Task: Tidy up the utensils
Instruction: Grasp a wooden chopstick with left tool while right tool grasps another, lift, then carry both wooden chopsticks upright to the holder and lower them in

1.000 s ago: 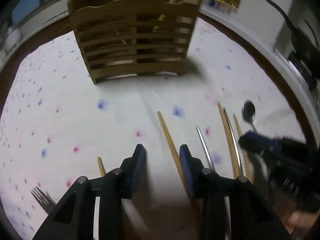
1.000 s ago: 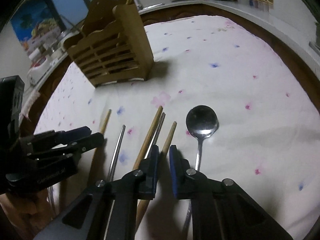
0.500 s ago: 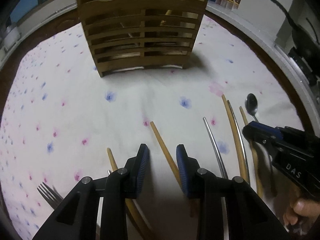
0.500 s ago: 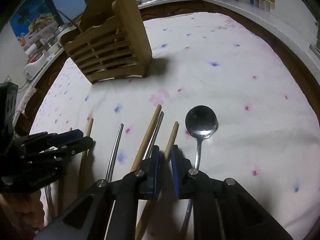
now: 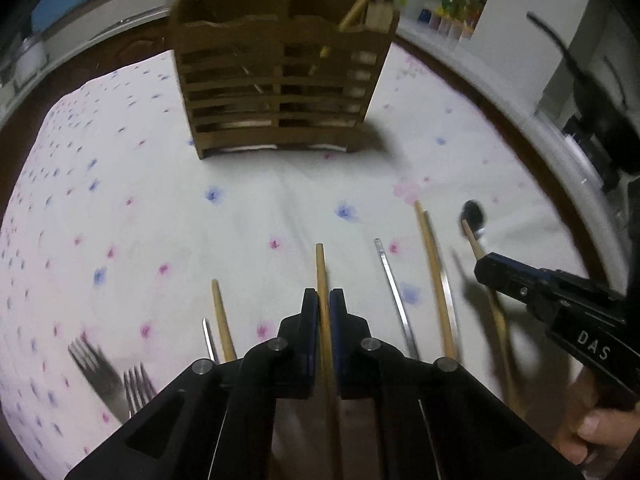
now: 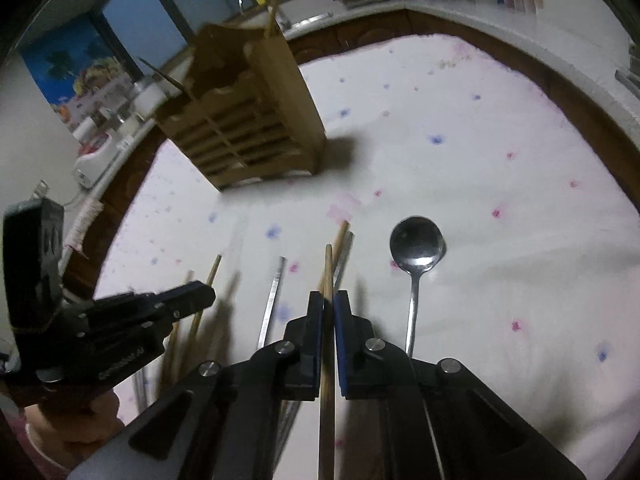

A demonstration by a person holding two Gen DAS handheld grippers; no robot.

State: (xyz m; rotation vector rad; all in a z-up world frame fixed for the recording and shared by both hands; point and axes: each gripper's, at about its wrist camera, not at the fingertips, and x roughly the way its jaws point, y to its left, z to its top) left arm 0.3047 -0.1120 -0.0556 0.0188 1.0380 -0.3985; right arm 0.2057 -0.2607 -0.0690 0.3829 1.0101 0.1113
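My left gripper [image 5: 324,306] is shut on a wooden chopstick [image 5: 320,268] whose tip points toward the slatted wooden utensil holder [image 5: 280,88]. My right gripper [image 6: 328,306] is shut on another wooden chopstick [image 6: 328,268], lifted a little off the cloth. Each gripper shows in the other's view: the right gripper [image 5: 486,264] at the right edge, the left gripper [image 6: 204,298] at the left. The holder [image 6: 248,120] stands at the far side with a wooden stick poking out of it.
On the flowered tablecloth [image 5: 140,208] lie a metal spoon [image 6: 416,248], a metal chopstick [image 5: 390,276], more wooden chopsticks [image 5: 430,248] and two forks [image 5: 96,364] at the near left. A counter with bottles and appliances rings the table.
Both pairs of jaws have closed onto a wooden chopstick each. Both grippers have risen slightly, and the held chopsticks have lifted with them.
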